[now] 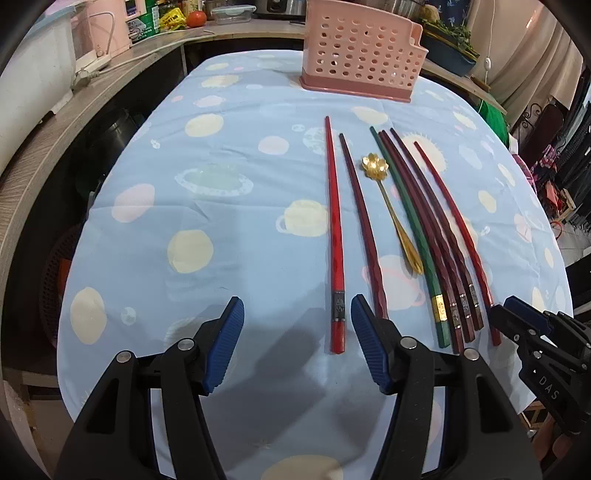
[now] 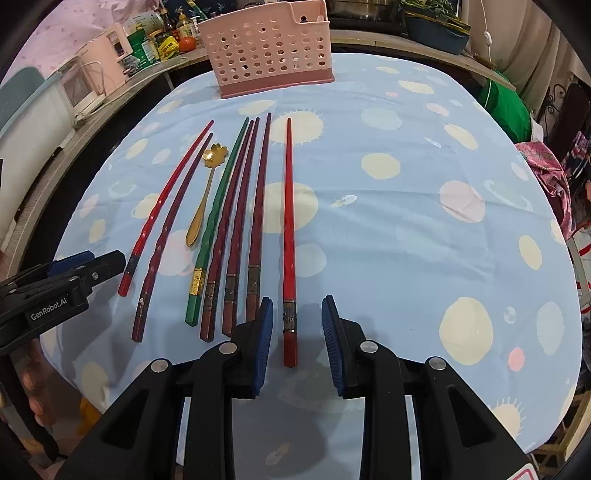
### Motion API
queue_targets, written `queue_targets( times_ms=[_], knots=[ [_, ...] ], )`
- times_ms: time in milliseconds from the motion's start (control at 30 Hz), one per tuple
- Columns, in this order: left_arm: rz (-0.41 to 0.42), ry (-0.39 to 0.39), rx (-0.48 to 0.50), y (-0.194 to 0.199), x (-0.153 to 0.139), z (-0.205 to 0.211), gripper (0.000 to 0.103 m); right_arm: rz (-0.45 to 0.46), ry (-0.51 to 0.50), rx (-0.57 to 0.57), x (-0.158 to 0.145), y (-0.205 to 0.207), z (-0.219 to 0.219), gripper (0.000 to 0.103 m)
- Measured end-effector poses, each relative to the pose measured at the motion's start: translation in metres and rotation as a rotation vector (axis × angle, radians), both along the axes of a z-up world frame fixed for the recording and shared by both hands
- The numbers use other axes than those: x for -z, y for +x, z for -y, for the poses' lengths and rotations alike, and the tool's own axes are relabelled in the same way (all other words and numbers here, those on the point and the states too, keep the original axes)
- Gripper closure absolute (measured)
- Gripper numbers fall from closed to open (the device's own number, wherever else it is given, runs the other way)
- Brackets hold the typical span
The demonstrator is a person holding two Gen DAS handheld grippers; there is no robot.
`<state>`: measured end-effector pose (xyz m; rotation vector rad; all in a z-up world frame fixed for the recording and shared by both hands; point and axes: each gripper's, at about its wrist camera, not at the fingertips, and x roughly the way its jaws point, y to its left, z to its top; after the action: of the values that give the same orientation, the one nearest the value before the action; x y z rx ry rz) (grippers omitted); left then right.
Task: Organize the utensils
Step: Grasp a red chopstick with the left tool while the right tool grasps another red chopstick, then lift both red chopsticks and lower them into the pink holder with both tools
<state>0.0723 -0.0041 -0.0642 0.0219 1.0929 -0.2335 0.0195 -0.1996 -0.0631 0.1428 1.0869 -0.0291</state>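
Several chopsticks and a gold flower-bowl spoon point(image 1: 375, 166) point(image 2: 216, 153) lie side by side on the blue planet-print tablecloth point(image 1: 221, 221) point(image 2: 406, 240). A pink perforated holder point(image 1: 360, 51) point(image 2: 271, 48) stands at the far edge. My left gripper point(image 1: 296, 299) is open just above the cloth. The thick end of the leftmost red chopstick point(image 1: 334, 240) lies between its fingers, nearer the right one, untouched. My right gripper point(image 2: 297, 300) is open and narrower, straddling the thick end of the rightmost red chopstick point(image 2: 289, 221) without pressing on it. A green chopstick point(image 1: 442, 330) point(image 2: 194, 310) lies among dark red ones.
A wooden counter point(image 1: 55, 140) wraps around the left and back, carrying pink and white appliances, packets and a tomato point(image 1: 195, 18). A dark planter point(image 2: 436, 31) with greens sits at the back right. Each gripper shows at the edge of the other's view.
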Motion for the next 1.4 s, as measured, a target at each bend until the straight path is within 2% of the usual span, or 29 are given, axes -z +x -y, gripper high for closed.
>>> queue_targets(
  times_ms=[267,467,767,867,1100,1400],
  knots=[
    [-0.013,0.014,0.021,-0.002,0.007,0.006,0.047,-0.011,0.000,0.007,0.005,-0.002,0.002,0.081],
    [-0.009,0.029,0.025,-0.001,0.010,0.008,0.055,-0.006,-0.011,0.005,0.006,-0.002,0.002,0.086],
    [-0.013,0.012,0.024,0.002,0.009,0.004,0.094,0.002,-0.048,-0.012,0.007,-0.001,-0.001,0.090],
    [-0.017,0.001,0.024,0.003,0.009,0.002,0.094,0.003,-0.046,-0.016,0.007,-0.002,-0.001,0.095],
    [-0.027,-0.022,0.005,0.002,0.005,-0.002,0.096,0.010,-0.028,-0.009,0.002,-0.003,0.001,0.096],
    [0.031,-0.079,-0.031,0.003,-0.033,-0.013,0.096,0.097,0.007,0.006,-0.036,0.003,0.011,0.096]
  ],
)
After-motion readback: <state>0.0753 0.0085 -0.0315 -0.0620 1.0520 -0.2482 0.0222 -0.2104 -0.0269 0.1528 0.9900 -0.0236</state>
